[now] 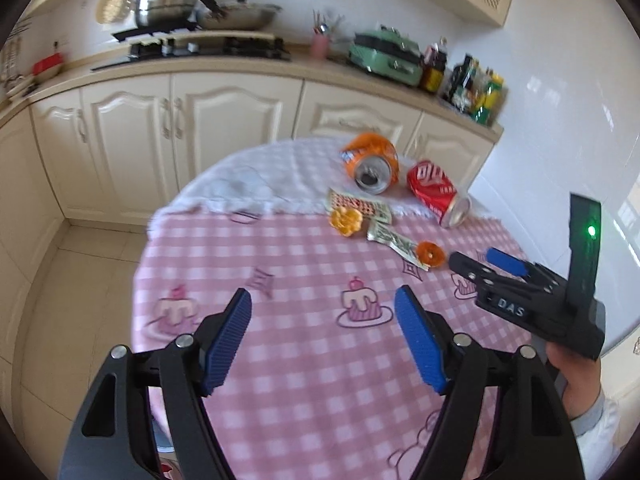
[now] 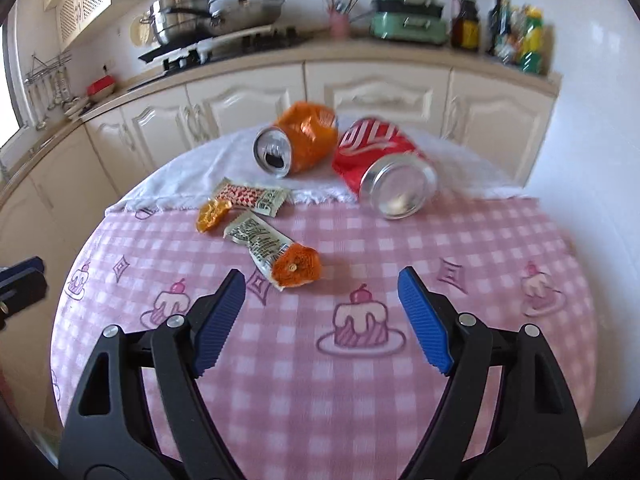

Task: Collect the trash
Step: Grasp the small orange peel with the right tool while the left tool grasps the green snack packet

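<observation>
On the round table with the pink checked cloth [image 2: 320, 392] lies trash: a crushed orange can [image 2: 298, 144] [image 1: 372, 160], a crushed red can [image 2: 384, 168] [image 1: 438, 192], a patterned wrapper [image 2: 252, 196] [image 1: 356, 204], a pale wrapper [image 2: 258, 242] [image 1: 394, 240] and two orange peel pieces [image 2: 298, 266] [image 2: 212, 214]. My right gripper [image 2: 320, 280] is open and empty, just short of the near peel; it also shows in the left wrist view [image 1: 480, 262]. My left gripper [image 1: 322, 298] is open and empty above the cloth, well short of the trash.
A white towel [image 2: 224, 160] covers the table's far part under the cans. Behind stand cream cabinets [image 2: 248, 100] and a counter with pots [image 2: 184, 12], a green appliance [image 2: 408, 20] and bottles [image 2: 516, 36]. A white wall [image 1: 560, 120] is at right.
</observation>
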`<state>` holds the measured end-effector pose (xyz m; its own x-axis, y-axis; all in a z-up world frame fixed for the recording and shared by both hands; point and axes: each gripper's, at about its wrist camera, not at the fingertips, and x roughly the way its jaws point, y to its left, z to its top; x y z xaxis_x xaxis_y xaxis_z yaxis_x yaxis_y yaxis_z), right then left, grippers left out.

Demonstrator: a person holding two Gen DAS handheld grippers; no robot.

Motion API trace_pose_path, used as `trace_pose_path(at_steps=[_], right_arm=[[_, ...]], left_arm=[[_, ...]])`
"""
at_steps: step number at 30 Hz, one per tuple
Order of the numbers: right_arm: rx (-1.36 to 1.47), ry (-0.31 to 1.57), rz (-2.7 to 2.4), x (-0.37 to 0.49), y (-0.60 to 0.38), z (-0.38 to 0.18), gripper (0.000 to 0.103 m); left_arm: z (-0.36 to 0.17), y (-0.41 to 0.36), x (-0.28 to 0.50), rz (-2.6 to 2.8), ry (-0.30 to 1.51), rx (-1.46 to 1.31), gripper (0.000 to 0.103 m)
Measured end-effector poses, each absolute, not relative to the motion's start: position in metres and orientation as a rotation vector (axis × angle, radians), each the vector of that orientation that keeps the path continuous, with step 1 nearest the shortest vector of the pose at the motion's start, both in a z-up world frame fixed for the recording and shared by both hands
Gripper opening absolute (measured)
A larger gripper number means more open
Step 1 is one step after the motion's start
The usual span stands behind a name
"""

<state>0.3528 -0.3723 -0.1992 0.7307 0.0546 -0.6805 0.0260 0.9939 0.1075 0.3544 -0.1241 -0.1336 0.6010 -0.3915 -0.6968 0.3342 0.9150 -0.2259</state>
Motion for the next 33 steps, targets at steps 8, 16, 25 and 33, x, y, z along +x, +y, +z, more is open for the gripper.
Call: trace_pose_path(at_steps=[8,16,25,33], right_arm=[[0.109,0.84,0.129,0.378,-0.374,-0.219,0.02],[0.181,0.781,0.06,0.363,-0.415,-0.213,0.007],[0.264,0.772,0.065,0.362,-0.431,-0.213,0.007],[0.289,0.785,0.082,0.365,-0.432,-0.216,0.007]], left_arm=[[-0.152,-0.162,0.385,-0.469,0.899,-0.087,0.072],[-0.17,-0.213,0.416,-0.487,0.965,-0.157,0.072],[-0.19,-0.253,0.453,-0.365,1.008,-0.127,0.072],[-0.192,-0.265,0.455,-0.328,0.977,-0.017,0.038]])
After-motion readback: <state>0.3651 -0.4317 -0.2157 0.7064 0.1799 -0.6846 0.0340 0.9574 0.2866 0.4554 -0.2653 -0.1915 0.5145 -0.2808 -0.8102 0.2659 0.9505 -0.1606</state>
